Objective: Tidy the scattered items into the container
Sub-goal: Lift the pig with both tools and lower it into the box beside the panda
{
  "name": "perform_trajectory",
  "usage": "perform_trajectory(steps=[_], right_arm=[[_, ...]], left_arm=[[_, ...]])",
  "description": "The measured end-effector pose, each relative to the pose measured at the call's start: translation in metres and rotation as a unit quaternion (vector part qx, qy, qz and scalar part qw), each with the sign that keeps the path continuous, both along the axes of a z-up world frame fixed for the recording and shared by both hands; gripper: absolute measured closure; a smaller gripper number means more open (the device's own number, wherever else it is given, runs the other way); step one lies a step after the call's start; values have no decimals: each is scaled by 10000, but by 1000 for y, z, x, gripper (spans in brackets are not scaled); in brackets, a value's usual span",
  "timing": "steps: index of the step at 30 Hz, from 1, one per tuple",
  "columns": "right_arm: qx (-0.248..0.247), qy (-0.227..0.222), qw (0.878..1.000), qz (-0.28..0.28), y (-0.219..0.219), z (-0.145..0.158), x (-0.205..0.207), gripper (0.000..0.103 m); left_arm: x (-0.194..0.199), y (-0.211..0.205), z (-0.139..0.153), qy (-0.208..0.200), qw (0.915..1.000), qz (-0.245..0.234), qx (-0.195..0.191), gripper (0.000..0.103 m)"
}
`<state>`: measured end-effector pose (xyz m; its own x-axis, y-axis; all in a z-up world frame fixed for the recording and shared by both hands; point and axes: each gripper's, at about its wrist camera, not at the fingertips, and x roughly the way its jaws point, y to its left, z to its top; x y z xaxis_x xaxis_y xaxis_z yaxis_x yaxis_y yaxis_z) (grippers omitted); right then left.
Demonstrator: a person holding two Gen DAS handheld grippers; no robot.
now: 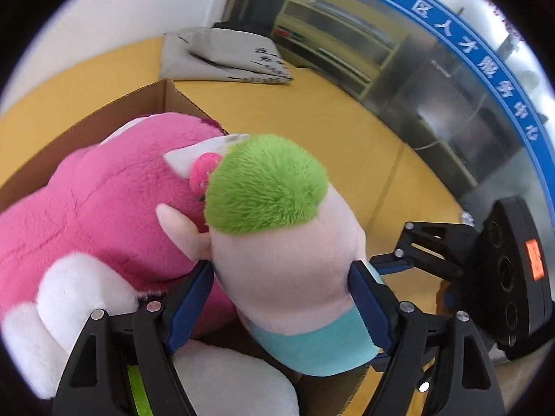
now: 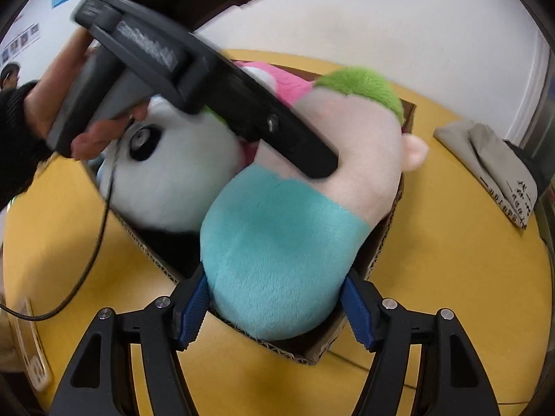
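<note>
A plush doll (image 1: 284, 242) with green hair, pale pink head and teal body sits over the open cardboard box (image 1: 166, 98). My left gripper (image 1: 282, 296) is shut on its head. My right gripper (image 2: 274, 308) is shut on its teal body (image 2: 277, 253). A pink plush bear (image 1: 104, 215) and a white panda plush (image 2: 173, 176) lie inside the box (image 2: 378, 253). The left gripper's body (image 2: 208, 97) crosses the right wrist view, held by a hand (image 2: 52, 104).
The box stands on a yellow table (image 1: 329, 121). A grey cloth bag (image 1: 225, 55) lies at the table's far side, also in the right wrist view (image 2: 492, 163). Shelves and glass panels stand behind. A white plastic item (image 2: 31, 343) lies at the table's left edge.
</note>
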<state>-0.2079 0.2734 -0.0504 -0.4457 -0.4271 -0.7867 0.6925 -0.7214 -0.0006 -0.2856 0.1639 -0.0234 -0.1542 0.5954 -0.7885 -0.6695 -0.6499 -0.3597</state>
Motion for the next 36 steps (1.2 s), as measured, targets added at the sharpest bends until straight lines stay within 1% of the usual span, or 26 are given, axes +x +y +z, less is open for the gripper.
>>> perform_trajectory(steps=[2,3,5,9,10,13,16,17,18,19,21,22,23,25,28,32,35,36], right_arm=[[-49,-235,9996,113,5,4,2,29],[-41,-273,9995,144,6,7,2,28],[-59,-198,9997,144,10,17,2,25],[-843,148,9962,134,29,62,-5,25],[-993,273,9947,68,35,75,-11,24],[-1350,507,9894,-153,47,105,-26,34],[-1682,484,9841,-291,45,129,-41,38],[-1666,358,9848,-340,42,127,-54,41],[-1590,194,9863,-395,38,122,-68,47],[-1374,-25,9895,-453,32,110,-82,50],[-877,-348,9942,-511,18,83,-93,65],[-711,-490,9948,-543,13,72,-97,67],[-726,-590,9939,-580,11,66,-98,68],[-722,-790,9921,-656,7,55,-101,69],[-480,-1075,9901,-770,-3,37,-105,69],[-396,-1148,9875,-1004,-5,28,-104,69],[-571,-975,9854,-1276,4,40,-94,64],[-715,-897,9835,-1396,10,47,-89,55]], left_arm=[[5,0,0,-20,10000,-82,-34,23],[4,-1,-1,-38,10000,-52,-50,23],[2,-1,-4,-99,9999,-14,-49,23],[4,1,-8,-154,9999,30,-49,22],[4,1,-10,-187,9998,50,-30,22],[6,0,-13,-213,9997,82,33,22],[6,-1,-14,-222,9996,113,101,22],[6,-1,-15,-221,9996,123,120,22],[7,-2,-15,-221,9996,132,143,22],[7,-3,-16,-217,9995,138,156,22],[9,-4,-17,-189,9996,145,138,22],[10,-3,-18,-160,9997,147,93,22],[11,-3,-19,-130,9998,149,48,22],[12,-3,-20,-88,9999,144,-20,22],[15,-2,-21,-17,9997,183,-153,22],[25,-5,-15,132,9993,291,-208,22],[42,-14,-3,283,9983,443,-251,23],[49,-18,2,338,9978,507,-258,22]])
